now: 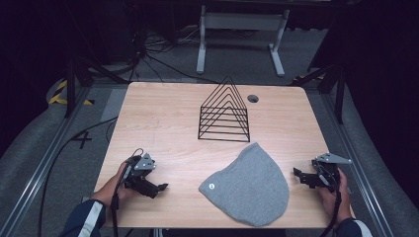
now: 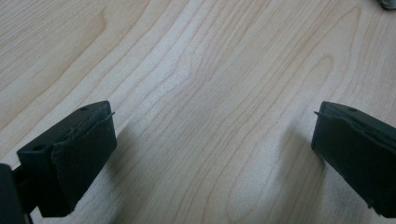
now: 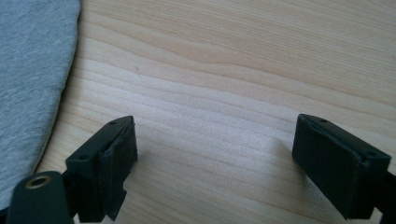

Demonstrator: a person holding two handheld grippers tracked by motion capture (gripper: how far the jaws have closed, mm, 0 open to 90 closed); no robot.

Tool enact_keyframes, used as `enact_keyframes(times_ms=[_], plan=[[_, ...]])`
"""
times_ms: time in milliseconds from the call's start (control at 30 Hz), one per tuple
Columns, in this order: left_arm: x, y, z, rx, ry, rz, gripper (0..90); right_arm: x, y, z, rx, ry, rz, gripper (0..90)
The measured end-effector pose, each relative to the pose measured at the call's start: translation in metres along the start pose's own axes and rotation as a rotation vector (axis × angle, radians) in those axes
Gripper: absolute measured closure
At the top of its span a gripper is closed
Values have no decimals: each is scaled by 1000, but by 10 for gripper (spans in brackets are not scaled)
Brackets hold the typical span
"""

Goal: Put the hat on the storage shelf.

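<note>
Cloth is the thing at stake here: a grey knit hat (image 1: 249,185) lies flat on the worktop (image 1: 163,123) at its near edge, right of centre, between the two grippers. It is a rounded teardrop, its narrow tip pointing far and its broad end near, so the long axis runs near to far with a slight lean; a small round badge sits at its left edge. The right gripper (image 1: 300,176) is the closer one, just right of the hat's edge, jaws wide apart and empty over bare wood; in the right gripper view the soft, finely ribbed fabric (image 3: 32,79) lies left of the jaws. The left gripper (image 1: 160,188) is farther from the hat, jaws also spread and empty. A black wire rack (image 1: 224,111) of triangular loops stands beyond the hat.
</note>
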State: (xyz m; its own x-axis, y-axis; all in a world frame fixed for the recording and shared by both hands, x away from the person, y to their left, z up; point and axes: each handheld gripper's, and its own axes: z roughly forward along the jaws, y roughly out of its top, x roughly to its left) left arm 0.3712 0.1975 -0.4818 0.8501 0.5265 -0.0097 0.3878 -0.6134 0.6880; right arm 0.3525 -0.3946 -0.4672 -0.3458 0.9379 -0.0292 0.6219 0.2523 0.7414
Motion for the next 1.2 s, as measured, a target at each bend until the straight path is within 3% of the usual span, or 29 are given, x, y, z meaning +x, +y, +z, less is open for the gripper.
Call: enact_keyframes(times_ms=[200,333,400,467,567,600,700,733,767,867,900,967,1067,1133,1200], plan=[[3,1,1,2,-37,44,4,2,-1,-1,3,36,-31,144],[7,6,3,17,-63,73,6,5,0,-2,13,105,-104,155],[7,10,3,16,-81,73,81,9,1,-3,23,147,-152,155],[5,15,5,10,-89,80,158,14,3,-6,57,133,-168,174],[3,24,8,32,-123,87,170,23,8,-9,89,148,-219,273],[0,27,8,30,-136,89,192,27,10,-10,77,157,-231,342],[-11,41,11,5,-156,149,280,42,18,-14,31,181,-247,439],[-11,41,11,5,-156,149,335,42,18,-14,31,181,-247,439],[-19,52,17,-4,-191,171,365,50,24,-14,20,164,-258,522],[-34,68,28,-8,-230,237,466,61,34,-12,1,197,-251,592],[-34,68,28,-8,-230,237,472,61,34,-12,1,197,-251,592],[-52,87,41,-23,-283,297,536,74,40,-5,2,221,-279,657],[-61,95,47,-27,-304,318,583,83,42,2,12,239,-294,694],[-73,103,59,-3,-321,362,590,94,44,14,37,261,-306,740],[-78,103,65,30,-339,372,607,101,45,21,49,276,-322,750]])
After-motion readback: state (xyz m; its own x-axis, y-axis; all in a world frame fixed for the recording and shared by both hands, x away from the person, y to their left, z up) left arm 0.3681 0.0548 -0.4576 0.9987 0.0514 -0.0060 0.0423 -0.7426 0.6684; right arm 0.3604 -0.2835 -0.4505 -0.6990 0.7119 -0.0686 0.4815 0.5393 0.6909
